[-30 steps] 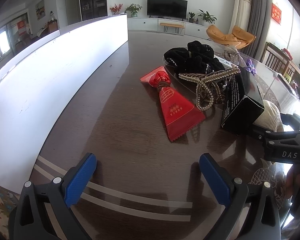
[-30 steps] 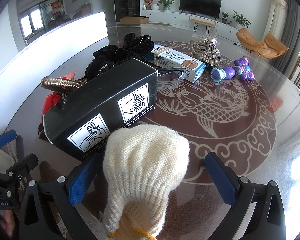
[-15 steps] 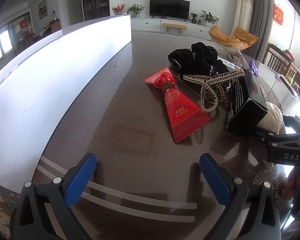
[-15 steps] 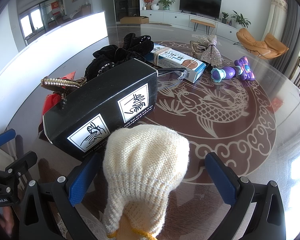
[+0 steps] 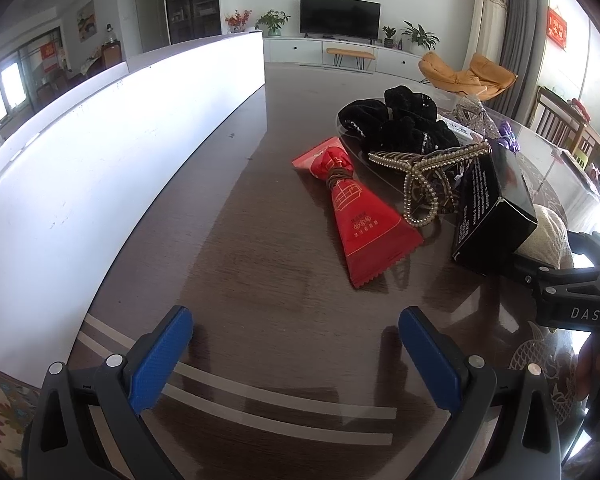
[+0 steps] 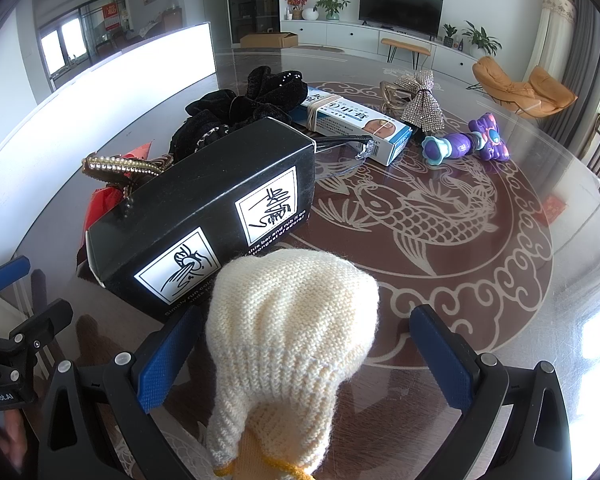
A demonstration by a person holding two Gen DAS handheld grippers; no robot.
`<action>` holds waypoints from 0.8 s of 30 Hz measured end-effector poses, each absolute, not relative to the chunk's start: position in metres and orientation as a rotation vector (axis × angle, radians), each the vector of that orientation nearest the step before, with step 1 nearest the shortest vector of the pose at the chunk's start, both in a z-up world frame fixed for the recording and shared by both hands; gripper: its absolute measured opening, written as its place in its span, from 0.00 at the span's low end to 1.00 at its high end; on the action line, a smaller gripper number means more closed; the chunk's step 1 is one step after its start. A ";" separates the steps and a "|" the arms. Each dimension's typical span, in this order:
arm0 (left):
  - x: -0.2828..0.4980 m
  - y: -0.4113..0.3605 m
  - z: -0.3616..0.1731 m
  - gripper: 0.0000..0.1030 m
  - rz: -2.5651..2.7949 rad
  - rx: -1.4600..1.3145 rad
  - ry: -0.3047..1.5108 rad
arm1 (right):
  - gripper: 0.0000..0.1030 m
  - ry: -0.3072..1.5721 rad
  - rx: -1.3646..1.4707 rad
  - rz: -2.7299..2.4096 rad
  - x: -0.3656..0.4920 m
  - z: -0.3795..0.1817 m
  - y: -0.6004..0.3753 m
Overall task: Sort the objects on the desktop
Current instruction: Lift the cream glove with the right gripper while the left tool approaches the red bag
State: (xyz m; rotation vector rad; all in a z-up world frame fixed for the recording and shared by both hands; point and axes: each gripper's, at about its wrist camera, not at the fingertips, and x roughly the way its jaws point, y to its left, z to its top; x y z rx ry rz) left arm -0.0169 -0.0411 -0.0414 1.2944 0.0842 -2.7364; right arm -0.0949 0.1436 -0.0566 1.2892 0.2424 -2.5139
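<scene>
Both grippers stand wide open: the left gripper (image 5: pixel 296 344) grips nothing above bare table (image 5: pixel 236 240), and the right gripper (image 6: pixel 306 344) straddles the cream knitted hat (image 6: pixel 292 320) without clamping it. Sorting looks barely begun. Black box (image 6: pixel 204 208), black scrunchies (image 6: pixel 244 108), red packet (image 5: pixel 360 224), pearl clip (image 5: pixel 420 176) and purple toy (image 6: pixel 468 144) lie unsorted together.

Bright daylight, tabletop glare, fisheye-warped edges

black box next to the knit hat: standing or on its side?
On its side. The black box lies lengthwise on the table, its long labelled face turned toward the right camera, beside the knit hat.
</scene>
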 end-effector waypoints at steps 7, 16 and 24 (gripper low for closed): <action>-0.017 -0.041 -0.042 1.00 -2.726 1.289 0.058 | 1.00 0.242 1.289 -2.514 -0.095 -0.057 0.144; -0.014 -0.058 -0.036 1.00 -2.722 1.251 0.076 | 1.00 0.244 1.290 -2.512 -0.095 -0.057 0.144; -0.013 -0.075 -0.036 1.00 -2.698 1.238 0.152 | 1.00 0.205 1.354 -2.467 -0.072 -0.050 0.179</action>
